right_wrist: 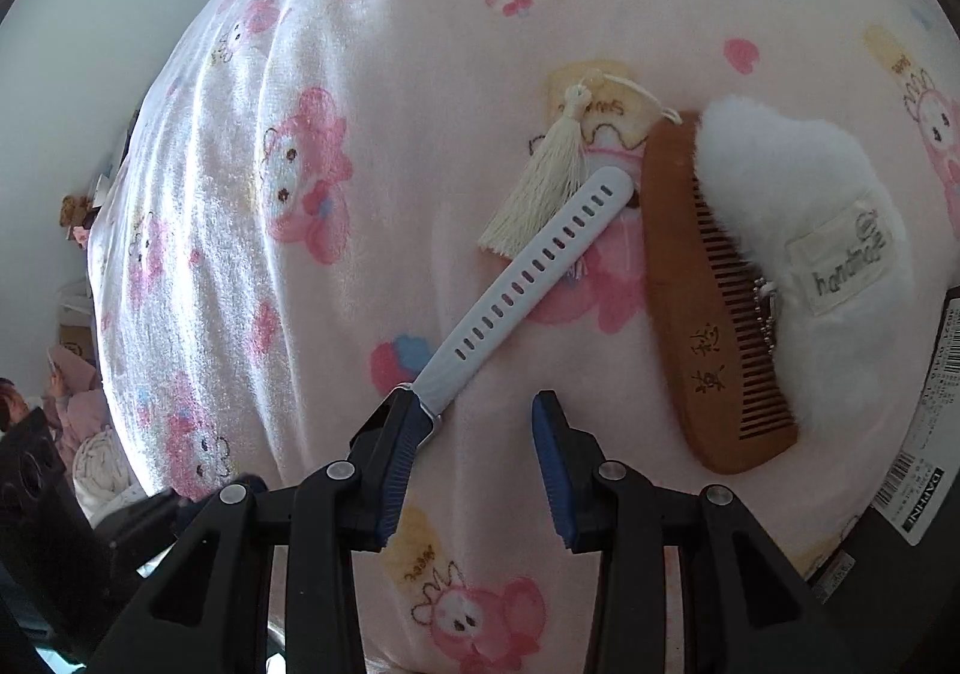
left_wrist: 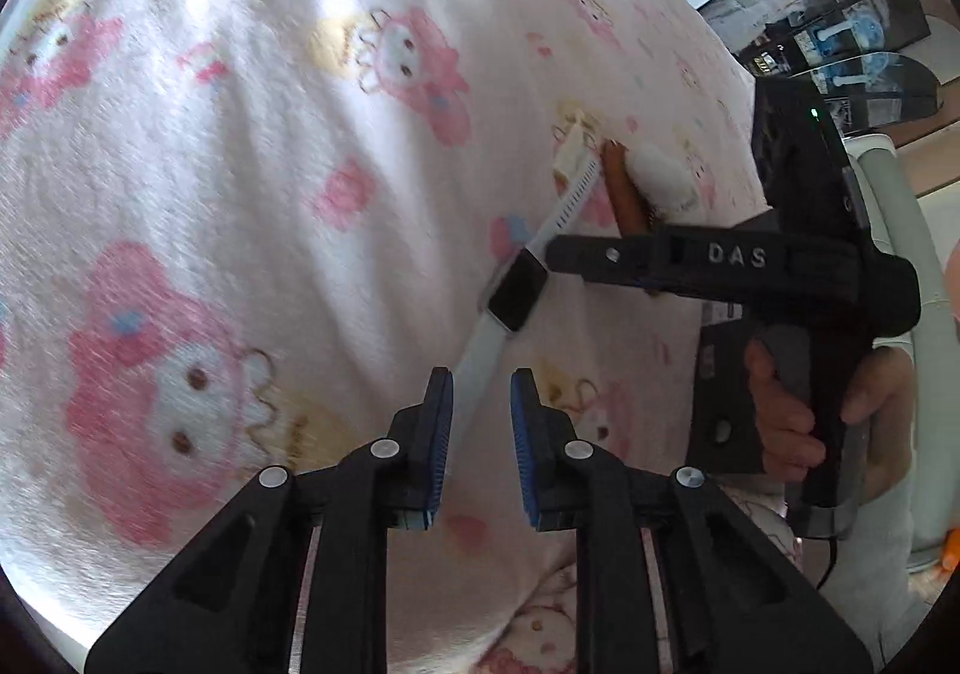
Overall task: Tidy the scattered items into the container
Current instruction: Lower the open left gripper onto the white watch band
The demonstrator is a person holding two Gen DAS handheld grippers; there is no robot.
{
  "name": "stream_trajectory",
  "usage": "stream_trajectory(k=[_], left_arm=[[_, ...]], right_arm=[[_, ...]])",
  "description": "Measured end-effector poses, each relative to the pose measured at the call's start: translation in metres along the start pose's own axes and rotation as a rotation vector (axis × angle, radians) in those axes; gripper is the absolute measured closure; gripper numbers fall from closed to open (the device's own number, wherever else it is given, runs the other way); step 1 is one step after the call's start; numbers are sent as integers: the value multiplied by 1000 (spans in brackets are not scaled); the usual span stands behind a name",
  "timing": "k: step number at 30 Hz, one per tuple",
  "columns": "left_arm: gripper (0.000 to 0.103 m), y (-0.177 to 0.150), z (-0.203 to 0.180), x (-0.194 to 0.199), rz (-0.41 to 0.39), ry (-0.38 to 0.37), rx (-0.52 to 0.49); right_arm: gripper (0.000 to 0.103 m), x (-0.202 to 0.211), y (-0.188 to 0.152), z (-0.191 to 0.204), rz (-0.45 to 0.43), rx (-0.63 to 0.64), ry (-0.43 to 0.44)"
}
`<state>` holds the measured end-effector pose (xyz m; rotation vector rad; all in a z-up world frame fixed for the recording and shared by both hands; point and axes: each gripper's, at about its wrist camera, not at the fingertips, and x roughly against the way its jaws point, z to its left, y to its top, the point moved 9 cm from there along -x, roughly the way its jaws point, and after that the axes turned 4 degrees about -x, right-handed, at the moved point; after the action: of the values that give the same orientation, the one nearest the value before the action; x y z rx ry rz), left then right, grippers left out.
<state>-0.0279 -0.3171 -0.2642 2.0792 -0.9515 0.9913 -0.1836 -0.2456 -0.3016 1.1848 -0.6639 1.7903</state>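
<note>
1. Left wrist view: The left gripper has its two fingers apart, with a gap between the blue pads. They hold nothing. One white strap of the watch runs into that gap from farther away, but the fingers do not squeeze it.
2. The watch lies on a soft pink blanket with bunny pictures. Its dark square face sits just beyond the left fingers, a little to the right.
3. Farther off and to the right lie a brown comb and a fluffy white pouch, side by side and touching. A small cream tassel is just left of them, next to the far end of the watch strap.
4. The right gripper comes in from the right, held by a hand. Its tip is right beside the watch face. From this side you cannot tell how wide it is open.
5. Right wrist view: The right gripper has its fingers wide apart and holds nothing. The watch strap with many little holes runs from the left finger up toward the far right. Its near end touches that left finger.
6. The tassel lies against the far end of the strap. The comb is to the right, with its teeth against the white pouch. The pouch has a small label with writing.
7. At the far right edge is a dark box with a barcode sticker.
</note>
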Motion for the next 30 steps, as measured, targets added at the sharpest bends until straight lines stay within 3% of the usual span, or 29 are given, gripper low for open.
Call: stream_trajectory(k=[5, 12, 13, 17, 21, 25, 27, 30], left_arm=[[82, 0, 7, -29, 43, 44, 18], [82, 35, 38, 0, -83, 203, 69], [82, 35, 41, 4, -89, 196, 78], [75, 20, 25, 7, -63, 27, 101], [74, 2, -2, -12, -12, -47, 63], [74, -2, 5, -42, 18, 33, 82], [74, 6, 8, -37, -10, 38, 100], [74, 21, 27, -19, -81, 139, 119]], right_arm=[[70, 0, 5, 11, -9, -1, 99], [70, 0, -2, 19, 42, 47, 98], [70, 2, -3, 22, 44, 58, 103], [70, 9, 3, 23, 10, 78, 60], [70, 9, 19, 9, -29, 15, 23], [70, 2, 18, 17, -2, -21, 101], [70, 6, 15, 21, -3, -4, 105], [70, 18, 17, 17, -27, -16, 106]])
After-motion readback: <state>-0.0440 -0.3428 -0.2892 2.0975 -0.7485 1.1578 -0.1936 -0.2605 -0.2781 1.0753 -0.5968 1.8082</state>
